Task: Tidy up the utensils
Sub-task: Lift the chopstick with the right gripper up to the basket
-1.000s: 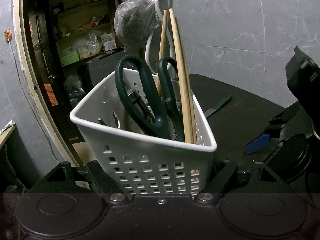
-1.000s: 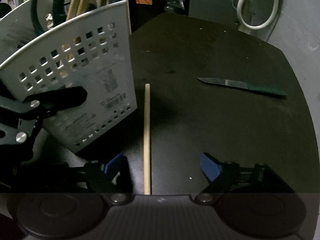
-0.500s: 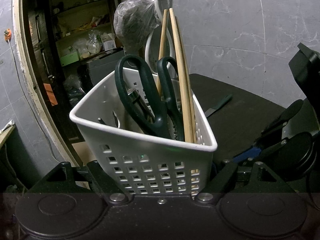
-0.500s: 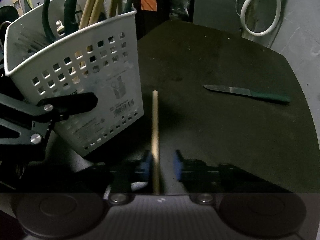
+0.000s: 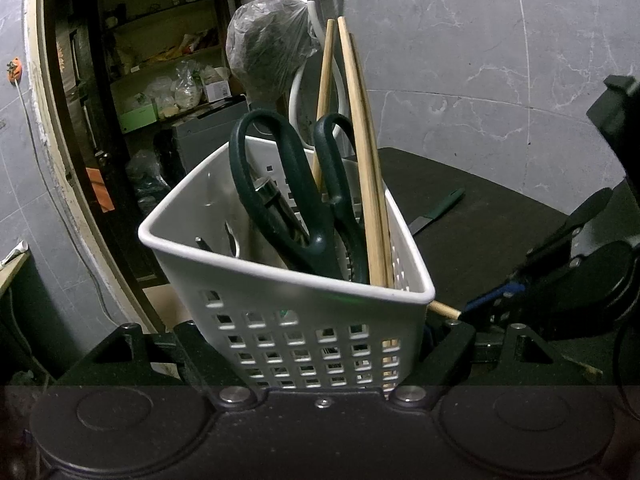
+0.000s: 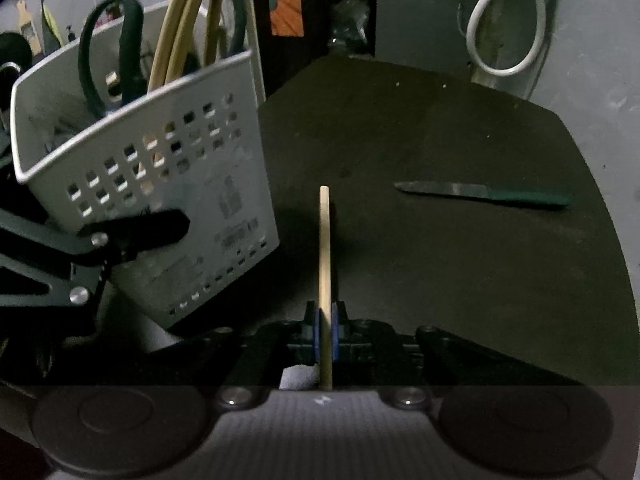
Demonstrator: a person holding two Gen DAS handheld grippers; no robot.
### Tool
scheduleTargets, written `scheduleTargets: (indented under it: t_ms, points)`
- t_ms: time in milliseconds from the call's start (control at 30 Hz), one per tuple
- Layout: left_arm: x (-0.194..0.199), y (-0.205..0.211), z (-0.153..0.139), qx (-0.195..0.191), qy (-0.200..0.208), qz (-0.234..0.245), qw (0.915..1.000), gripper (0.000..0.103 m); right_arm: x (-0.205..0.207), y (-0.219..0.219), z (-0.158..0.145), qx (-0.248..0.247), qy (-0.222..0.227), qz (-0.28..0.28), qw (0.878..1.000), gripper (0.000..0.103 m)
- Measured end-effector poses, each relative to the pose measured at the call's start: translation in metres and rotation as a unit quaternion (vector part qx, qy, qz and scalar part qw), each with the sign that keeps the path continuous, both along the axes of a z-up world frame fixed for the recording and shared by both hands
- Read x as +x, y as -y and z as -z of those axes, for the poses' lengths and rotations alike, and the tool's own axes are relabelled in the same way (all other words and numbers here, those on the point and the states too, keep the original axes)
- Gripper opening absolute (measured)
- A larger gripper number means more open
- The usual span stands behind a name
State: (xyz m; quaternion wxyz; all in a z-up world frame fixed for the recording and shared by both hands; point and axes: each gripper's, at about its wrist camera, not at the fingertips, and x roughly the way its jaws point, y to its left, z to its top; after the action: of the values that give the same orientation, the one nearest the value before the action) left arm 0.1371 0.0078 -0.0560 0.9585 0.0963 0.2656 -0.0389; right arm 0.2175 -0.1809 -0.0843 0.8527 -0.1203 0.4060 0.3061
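My left gripper (image 5: 316, 344) is shut on the white perforated utensil basket (image 5: 304, 320), which also shows in the right wrist view (image 6: 160, 184). The basket holds dark green scissors (image 5: 296, 200), several wooden chopsticks (image 5: 364, 160) and some metal utensils. My right gripper (image 6: 326, 330) is shut on a single wooden chopstick (image 6: 325, 256) and holds it just above the black table, right of the basket. Its tip shows in the left wrist view (image 5: 444, 311). A green-handled knife (image 6: 484, 193) lies flat on the table further right.
The black table (image 6: 440, 128) ends near a grey marbled wall. A white hose loop (image 6: 508, 24) and a tap with a plastic-wrapped bundle (image 5: 268, 52) hang behind it. An open doorway with cluttered shelves (image 5: 160, 80) lies to the left.
My right gripper has closed on the chopstick that lay on the table and lifted it. The left gripper and basket have not moved.
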Motion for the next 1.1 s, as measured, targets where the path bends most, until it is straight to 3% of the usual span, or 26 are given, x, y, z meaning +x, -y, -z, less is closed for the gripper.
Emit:
scheduleTargets:
  t_ms: [300,467,567,700,867,967,1033,1100]
  points:
    - [0.000,0.001,0.000,0.000,0.000,-0.001,1.0000,0.083,-0.001,0.021,-0.028,0.054,0.051,0.033,0.997,0.006]
    - [0.000,0.001,0.000,0.000,0.000,-0.001,1.0000,0.083,0.000,0.042,-0.057,0.116,0.104,0.068,0.985,0.006]
    - [0.000,0.001,0.000,0.000,0.000,-0.001,1.0000,0.083,0.000,0.058,-0.083,0.170,0.146,0.088,0.971,0.007]
    - [-0.001,0.001,-0.001,0.000,0.001,-0.001,1.0000,0.083,0.000,0.076,-0.125,0.251,0.202,0.092,0.942,0.007]
    - [-0.001,0.001,-0.001,0.000,0.001,0.000,1.0000,0.083,0.003,0.084,-0.173,0.346,0.252,0.061,0.902,0.007]
    - [-0.001,0.001,-0.001,0.001,0.001,0.000,1.0000,0.083,0.012,0.078,-0.191,0.402,0.252,0.028,0.880,0.007]
    - [-0.002,0.001,-0.002,0.001,0.001,0.000,1.0000,0.083,0.020,0.065,-0.195,0.419,0.240,0.002,0.876,0.007]
    - [-0.002,0.001,-0.002,0.001,0.002,0.000,1.0000,0.083,0.025,0.055,-0.194,0.414,0.229,-0.021,0.881,0.007]
